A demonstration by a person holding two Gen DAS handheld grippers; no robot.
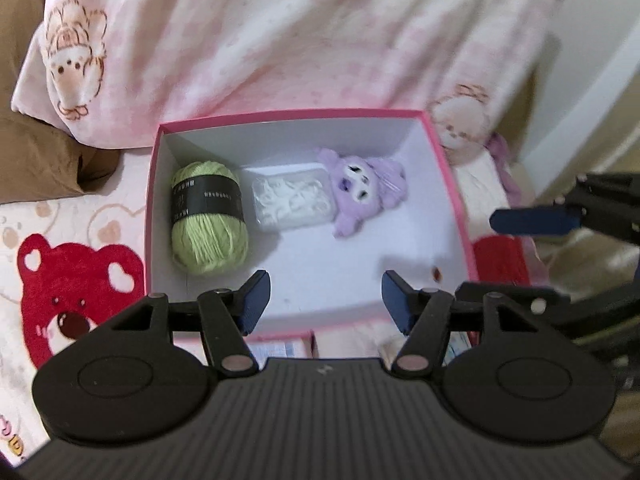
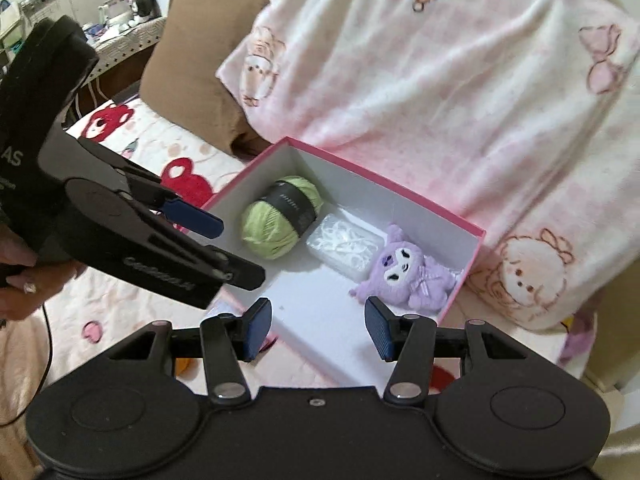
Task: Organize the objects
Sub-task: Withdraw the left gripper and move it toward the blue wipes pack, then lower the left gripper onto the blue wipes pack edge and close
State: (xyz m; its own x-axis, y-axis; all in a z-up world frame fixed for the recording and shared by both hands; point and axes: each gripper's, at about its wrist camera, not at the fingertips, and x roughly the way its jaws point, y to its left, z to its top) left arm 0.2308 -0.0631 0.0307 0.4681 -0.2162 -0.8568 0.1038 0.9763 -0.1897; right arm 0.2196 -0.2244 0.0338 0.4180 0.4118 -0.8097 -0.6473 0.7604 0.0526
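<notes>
A pink box (image 1: 280,140) with a white inside lies open on the bed. Inside it, in a row, are a green yarn ball (image 1: 208,220), a clear plastic case (image 1: 294,200) of white pieces and a purple plush toy (image 1: 364,190). My left gripper (image 1: 324,300) hovers open over the box's near edge, with nothing between its blue pads. In the right wrist view the same box (image 2: 420,216) holds the yarn ball (image 2: 280,218), case (image 2: 344,248) and plush (image 2: 408,272). My right gripper (image 2: 318,328) is open and empty above the box's near side.
A pink-and-white cartoon blanket (image 1: 300,40) is heaped behind the box, with a brown pillow (image 1: 36,152) to its left. The sheet shows a red bear print (image 1: 76,292). A person's hand (image 2: 16,276) holds the left gripper (image 2: 196,220).
</notes>
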